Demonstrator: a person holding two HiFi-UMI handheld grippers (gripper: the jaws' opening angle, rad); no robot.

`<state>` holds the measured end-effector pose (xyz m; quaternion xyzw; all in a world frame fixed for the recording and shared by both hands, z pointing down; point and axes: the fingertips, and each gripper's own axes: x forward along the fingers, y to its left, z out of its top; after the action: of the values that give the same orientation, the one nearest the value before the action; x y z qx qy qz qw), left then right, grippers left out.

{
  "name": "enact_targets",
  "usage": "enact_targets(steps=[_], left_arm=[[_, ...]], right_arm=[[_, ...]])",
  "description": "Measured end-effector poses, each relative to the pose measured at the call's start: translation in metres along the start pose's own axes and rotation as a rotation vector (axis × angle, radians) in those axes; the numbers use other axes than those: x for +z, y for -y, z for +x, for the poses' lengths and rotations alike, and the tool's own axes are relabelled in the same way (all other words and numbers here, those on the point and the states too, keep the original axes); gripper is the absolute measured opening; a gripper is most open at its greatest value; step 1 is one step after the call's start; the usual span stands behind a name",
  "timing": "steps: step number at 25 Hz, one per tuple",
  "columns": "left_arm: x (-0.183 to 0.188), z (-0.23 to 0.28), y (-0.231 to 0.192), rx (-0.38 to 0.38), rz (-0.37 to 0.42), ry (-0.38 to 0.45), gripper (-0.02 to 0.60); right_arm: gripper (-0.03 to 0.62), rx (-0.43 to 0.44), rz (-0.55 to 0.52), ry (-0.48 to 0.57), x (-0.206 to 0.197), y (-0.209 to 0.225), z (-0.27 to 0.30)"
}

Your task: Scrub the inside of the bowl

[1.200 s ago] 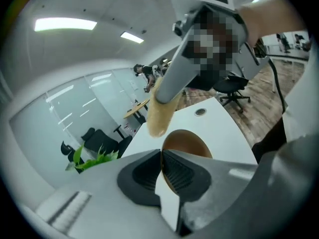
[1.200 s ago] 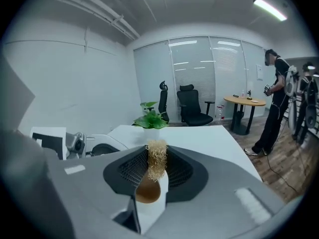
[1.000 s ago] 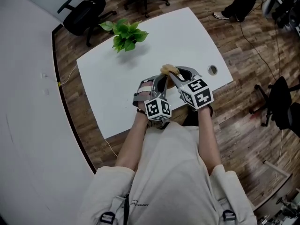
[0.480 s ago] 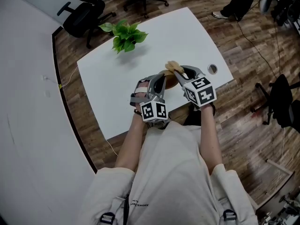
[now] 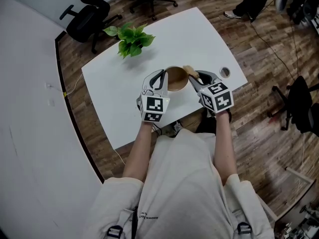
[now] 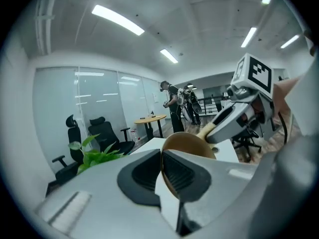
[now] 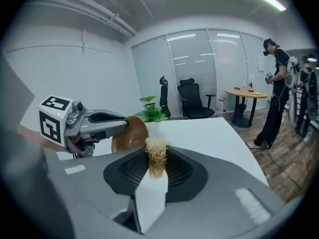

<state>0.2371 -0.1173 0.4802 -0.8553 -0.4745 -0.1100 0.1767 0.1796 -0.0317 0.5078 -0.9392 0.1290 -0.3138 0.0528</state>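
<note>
Glass partitions and office chairs (image 5: 87, 15) ring a white table (image 5: 112, 91), with a leafy plant (image 5: 132, 40) at its far end and another person (image 7: 275, 78) standing well off across the room. Near the table's front edge, the brown bowl (image 5: 175, 78) sits between the two grippers. The left gripper (image 5: 160, 76) has its jaws closed on the bowl's left rim; its own view shows the thin wall pinched between the dark pads, with the bowl tipped so that its hollow faces the other tool. The right gripper (image 5: 195, 76) is clamped on a tuft of pale, fibrous scrubber (image 7: 156, 157) that sticks up from between its jaws. From above, that tuft lies right at the bowl's right rim — touching it or just off it, I cannot tell which. As I read it, the set-up part is done, since the bowl is steadied and the scrubber is gripped and brought to the edge. The scrubbing itself looks barely begun, if at all, because the tuft sits at the lip rather than down in the hollow. The inside shows a plain tan surface with no suds or grime that I can make out — so nothing tells me how much has been gone over. What remains is to work the scrubber round the inner wall and the bottom.
</note>
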Motion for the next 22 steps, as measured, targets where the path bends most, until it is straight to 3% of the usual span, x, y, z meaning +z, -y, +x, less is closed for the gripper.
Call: enact_targets(steps=[5,9,16,22], left_arm=[[-0.008,0.006,-0.013,-0.028,-0.345,0.009,0.018],[-0.020,0.008,-0.022,-0.014,-0.542,0.015,0.015],[-0.038,0.015,-0.037,0.053,-0.777,0.012,0.015],[-0.050,0.013,-0.041,0.059,-0.979,0.052,0.015]], right_arm=[[0.115,0.013,-0.005,0.011,0.002,0.000,-0.001],[0.115,0.026,-0.010,0.015,0.001,0.000,-0.002],[0.115,0.036,-0.062,-0.046,-0.005,-0.010,0.007],[0.115,0.062,-0.083,-0.059,-0.008,-0.022,0.013]])
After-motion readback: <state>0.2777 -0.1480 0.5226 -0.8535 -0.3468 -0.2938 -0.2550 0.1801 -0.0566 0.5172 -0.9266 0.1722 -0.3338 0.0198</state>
